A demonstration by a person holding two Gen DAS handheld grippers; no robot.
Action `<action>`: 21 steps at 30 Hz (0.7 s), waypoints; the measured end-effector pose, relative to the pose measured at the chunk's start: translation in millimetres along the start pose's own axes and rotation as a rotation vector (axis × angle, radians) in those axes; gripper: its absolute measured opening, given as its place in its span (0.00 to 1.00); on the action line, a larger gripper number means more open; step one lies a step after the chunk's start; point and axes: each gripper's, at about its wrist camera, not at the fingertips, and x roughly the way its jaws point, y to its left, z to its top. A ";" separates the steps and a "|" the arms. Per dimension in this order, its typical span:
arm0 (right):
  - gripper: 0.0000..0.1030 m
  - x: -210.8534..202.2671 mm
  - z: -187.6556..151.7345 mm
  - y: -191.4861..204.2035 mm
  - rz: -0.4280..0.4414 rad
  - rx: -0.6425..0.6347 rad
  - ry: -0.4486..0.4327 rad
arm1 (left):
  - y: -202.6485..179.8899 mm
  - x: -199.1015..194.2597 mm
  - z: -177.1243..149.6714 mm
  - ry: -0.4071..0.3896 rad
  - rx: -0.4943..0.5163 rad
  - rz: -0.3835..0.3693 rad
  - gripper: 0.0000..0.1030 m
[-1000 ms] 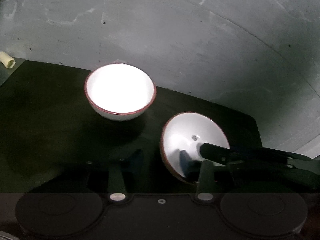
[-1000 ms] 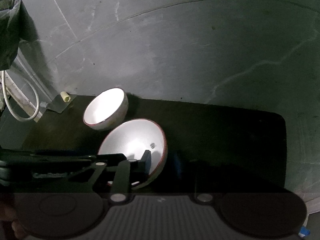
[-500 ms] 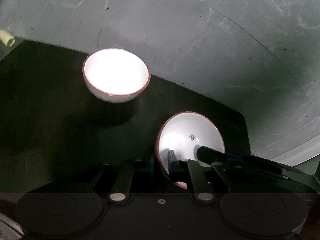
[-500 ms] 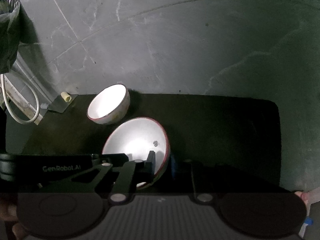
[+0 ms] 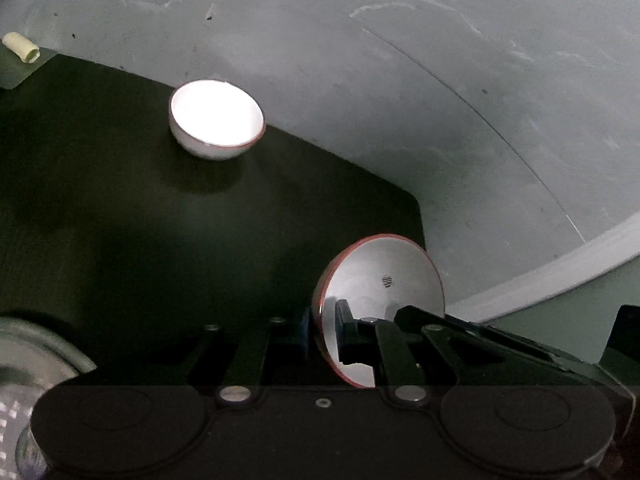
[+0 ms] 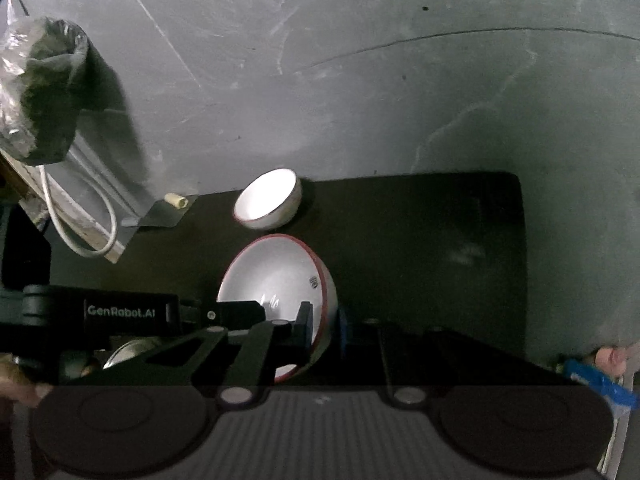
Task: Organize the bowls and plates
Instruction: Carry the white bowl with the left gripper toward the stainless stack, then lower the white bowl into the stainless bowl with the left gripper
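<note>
A large white bowl (image 5: 384, 276) with a red rim hangs tilted above the black mat (image 5: 120, 240). My left gripper (image 5: 322, 332) is shut on its rim, one pad inside and one outside. My right gripper (image 6: 324, 326) is shut on the opposite rim of the same bowl (image 6: 276, 276). The right gripper (image 5: 400, 314) reaches in from the right of the left wrist view, and the left gripper (image 6: 256, 308) reaches in from the left of the right wrist view. A smaller red-rimmed white bowl (image 5: 216, 124) (image 6: 268, 200) sits upright at the mat's far edge.
A metal dish (image 5: 36, 352) lies at the mat's near left. A cream tube (image 6: 176, 200) rests on a grey sheet off the far left corner. A lined bin (image 6: 40, 92) and a white cable (image 6: 80, 232) stand left on the concrete floor (image 6: 400, 100).
Both grippers closed on the large bowl's rim and raised it off the mat. The small bowl now looks smaller and farther, and the metal dish has come into view.
</note>
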 end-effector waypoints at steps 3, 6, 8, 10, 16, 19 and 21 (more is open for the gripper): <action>0.14 -15.6 -11.0 8.1 0.000 -0.003 0.008 | -0.8 -14.2 -13.9 0.020 0.011 -0.015 0.12; 0.14 -28.7 -19.4 15.3 0.007 0.009 0.018 | 0.1 -24.7 -25.3 0.038 0.019 -0.025 0.12; 0.14 -38.0 -24.3 21.6 0.011 0.001 0.023 | 0.7 -32.3 -32.5 0.053 0.024 -0.036 0.12; 0.15 -45.9 -28.6 27.8 0.015 -0.015 0.030 | 1.6 -38.7 -38.8 0.069 0.037 -0.042 0.12; 0.17 -64.5 -47.2 45.4 0.029 -0.052 0.089 | 8.7 -53.2 -59.1 0.122 0.038 -0.062 0.12; 0.17 -68.7 -56.1 50.6 0.033 -0.052 0.123 | 8.7 -57.2 -68.3 0.154 0.059 -0.058 0.12; 0.17 -71.6 -61.3 53.2 0.037 -0.055 0.145 | 8.8 -59.5 -75.3 0.174 0.069 -0.055 0.12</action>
